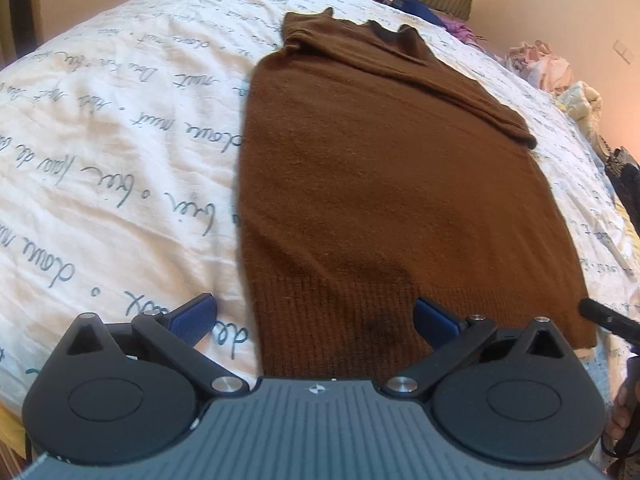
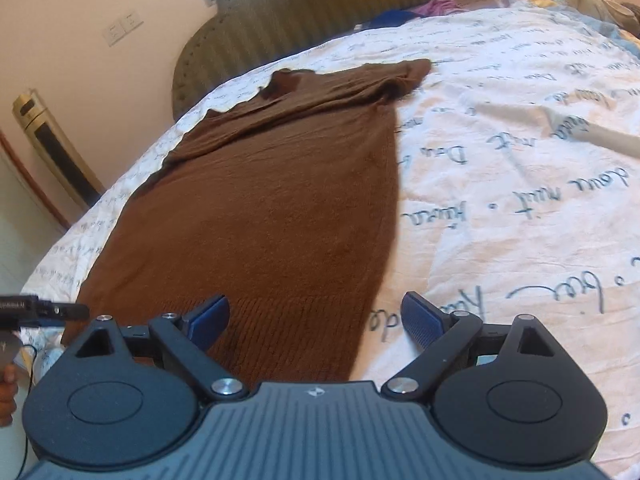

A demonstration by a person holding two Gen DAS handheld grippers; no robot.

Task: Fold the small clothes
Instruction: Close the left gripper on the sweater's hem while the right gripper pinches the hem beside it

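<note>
While spread flat on the bed [image 1: 120,128], brown sweater [image 1: 380,184]: sleeves folded in, hem nearest both grippers. Left gripper [image 1: 314,318], right gripper [image 2: 316,320]: jaws wide apart, empty, at hem corners.

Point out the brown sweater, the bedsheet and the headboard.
brown sweater [image 1: 360,184], left wrist view: middle of its body.
bedsheet [image 1: 120,120], left wrist view: bare printed part beside the sweater.
headboard [image 2: 320,12], right wrist view: its ribbed front.
</note>
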